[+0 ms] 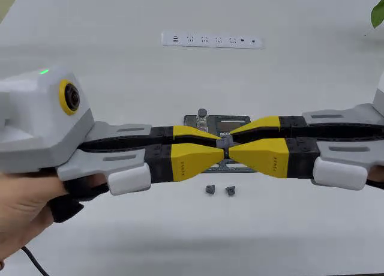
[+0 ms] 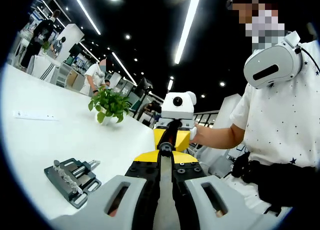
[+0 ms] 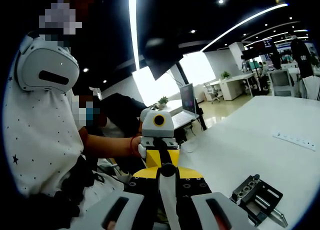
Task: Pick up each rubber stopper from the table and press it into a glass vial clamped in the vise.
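My left gripper [image 1: 217,145] and my right gripper [image 1: 230,142] meet tip to tip in front of me. The left reaches in from one side and the right from the other, each with its pair of yellow jaws drawn in to a point. Between the four tips sits a small grey rubber stopper [image 1: 223,143] — both pairs of jaws are clenched on it, one from each end, and I cannot tell which pair carries it. In the left gripper view the stopper shows as a dark knob right at my jaw tips, with the right gripper's yellow jaws head-on just past it. The right gripper view gives the mirror of that.

Just beyond the meeting tips, down on the white table [image 1: 90,240], lies the vise [image 1: 219,123]. A glass vial [image 1: 203,114] with a dark top stands upright at the end of the vise nearer my left jaws. From the left jaws the vise lies off to their left, well apart; from the right jaws it lies off to their right. On the near side of the tips, below them, two loose stoppers [image 1: 210,189] rest on the table side by side, close but not touching. Far past the vise a white power strip [image 1: 212,40] lies flat — and a potted plant [image 2: 110,104] stands farther off, to the left of the left jaws.
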Demonstrator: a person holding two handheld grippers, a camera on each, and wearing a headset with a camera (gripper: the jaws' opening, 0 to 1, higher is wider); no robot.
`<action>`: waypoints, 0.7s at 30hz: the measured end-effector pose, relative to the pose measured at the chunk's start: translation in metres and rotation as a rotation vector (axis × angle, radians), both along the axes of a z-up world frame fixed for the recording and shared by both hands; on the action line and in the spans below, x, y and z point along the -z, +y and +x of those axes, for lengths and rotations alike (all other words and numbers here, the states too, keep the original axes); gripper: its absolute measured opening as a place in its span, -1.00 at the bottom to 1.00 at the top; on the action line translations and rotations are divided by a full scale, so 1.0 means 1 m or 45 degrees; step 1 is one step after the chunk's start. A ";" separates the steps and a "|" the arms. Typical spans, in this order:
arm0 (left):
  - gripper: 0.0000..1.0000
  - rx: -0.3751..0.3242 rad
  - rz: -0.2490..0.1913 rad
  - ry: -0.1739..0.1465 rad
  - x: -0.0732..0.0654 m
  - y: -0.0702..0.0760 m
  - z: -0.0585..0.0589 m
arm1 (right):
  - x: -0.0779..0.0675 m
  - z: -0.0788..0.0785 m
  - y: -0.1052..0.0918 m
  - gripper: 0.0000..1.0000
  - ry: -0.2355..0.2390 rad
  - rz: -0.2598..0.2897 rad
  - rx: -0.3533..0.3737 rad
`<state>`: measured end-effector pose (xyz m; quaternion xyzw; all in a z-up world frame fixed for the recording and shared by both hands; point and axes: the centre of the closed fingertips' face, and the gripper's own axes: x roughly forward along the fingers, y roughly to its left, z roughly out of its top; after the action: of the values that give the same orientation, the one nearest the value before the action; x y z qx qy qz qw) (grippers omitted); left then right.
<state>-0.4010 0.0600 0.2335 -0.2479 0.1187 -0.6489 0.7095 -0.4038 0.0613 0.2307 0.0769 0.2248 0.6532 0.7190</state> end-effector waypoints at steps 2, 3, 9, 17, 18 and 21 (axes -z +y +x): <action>-0.94 0.007 -0.013 0.014 -0.001 0.001 0.000 | -0.002 0.000 0.000 -0.86 0.004 0.004 -0.007; -0.94 0.009 -0.017 0.016 -0.002 0.001 0.000 | -0.002 -0.001 0.000 -0.86 0.003 0.006 -0.009; -0.94 0.030 -0.044 0.045 -0.005 0.002 -0.002 | -0.006 -0.003 0.002 -0.87 -0.013 0.012 -0.034; -0.94 0.034 -0.074 0.070 -0.007 0.004 -0.001 | -0.008 -0.001 0.003 -0.90 -0.056 0.002 -0.042; -0.94 0.035 -0.074 0.067 -0.007 0.004 -0.001 | -0.008 -0.001 0.003 -0.90 -0.057 -0.002 -0.044; -0.94 0.029 -0.081 0.072 -0.006 0.005 0.000 | -0.008 -0.001 0.003 -0.91 -0.065 -0.007 -0.041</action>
<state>-0.4011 0.0650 0.2398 -0.2872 0.1207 -0.6533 0.6901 -0.4044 0.0647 0.2389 0.0547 0.2093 0.6659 0.7140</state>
